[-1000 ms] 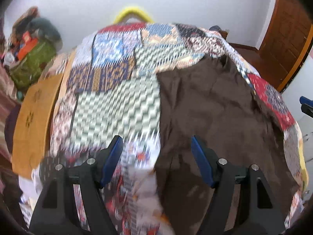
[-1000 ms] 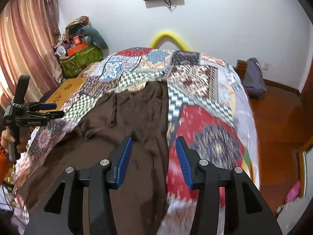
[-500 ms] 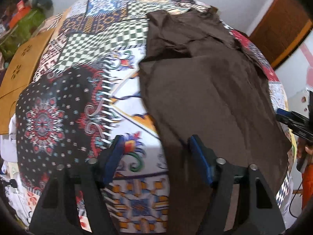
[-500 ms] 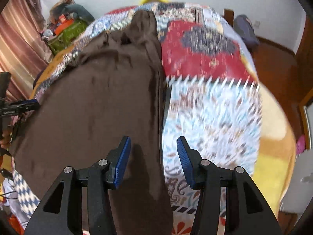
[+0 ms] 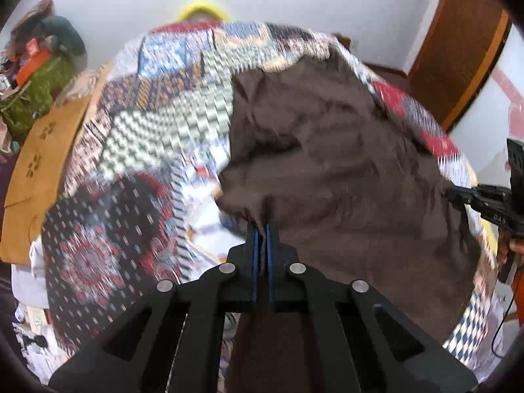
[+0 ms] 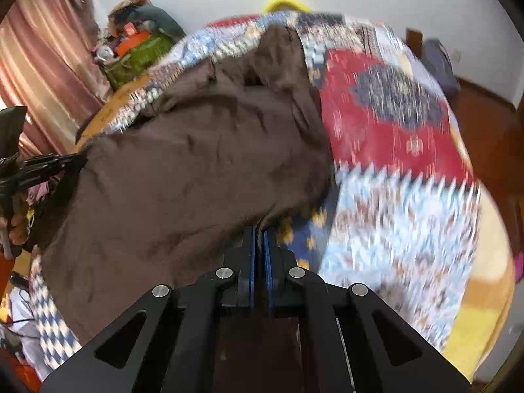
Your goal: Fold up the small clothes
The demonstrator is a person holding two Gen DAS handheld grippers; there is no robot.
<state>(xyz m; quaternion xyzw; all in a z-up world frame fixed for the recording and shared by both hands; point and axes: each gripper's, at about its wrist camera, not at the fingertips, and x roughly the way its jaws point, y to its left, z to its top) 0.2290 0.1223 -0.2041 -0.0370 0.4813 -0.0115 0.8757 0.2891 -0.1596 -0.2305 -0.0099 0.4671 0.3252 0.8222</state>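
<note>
Bed w/ patchwork quilt (image 5: 157, 137) fills both views; it's the work surface, soft and uneven, so cloth may drag on it rather than slide.

Brown garment (image 5: 344, 170) lies spread over the right half of the quilt in the left wrist view, running from the near edge to far across the bed. Looks thin, limp, light, not slippery; it bunches and creases where pulled, so prob. best taken at hem corners, as now. Nothing fragile.

Left gripper (image 5: 261, 229): jaws pressed together, pinching the near-left corner of the garment, cloth gathered between the blue pads. Right gripper (image 6: 258, 229): same, jaws closed on the near-right corner (image 6: 271, 216). Each gripper also shows at the other view's edge, fabric stretched btw them.

Around: tan flat board (image 5: 39, 170) at the left edge of the bed, green bag w/ clutter (image 5: 36, 85) far left, pink curtain (image 6: 42, 72), wooden door (image 5: 458, 59) far right, yellow curved thing (image 5: 199, 8) past the far end. None lies on the garment; fold path looks free. Main risk, I'd say: the upper part is already rumpled and may fold crooked.
</note>
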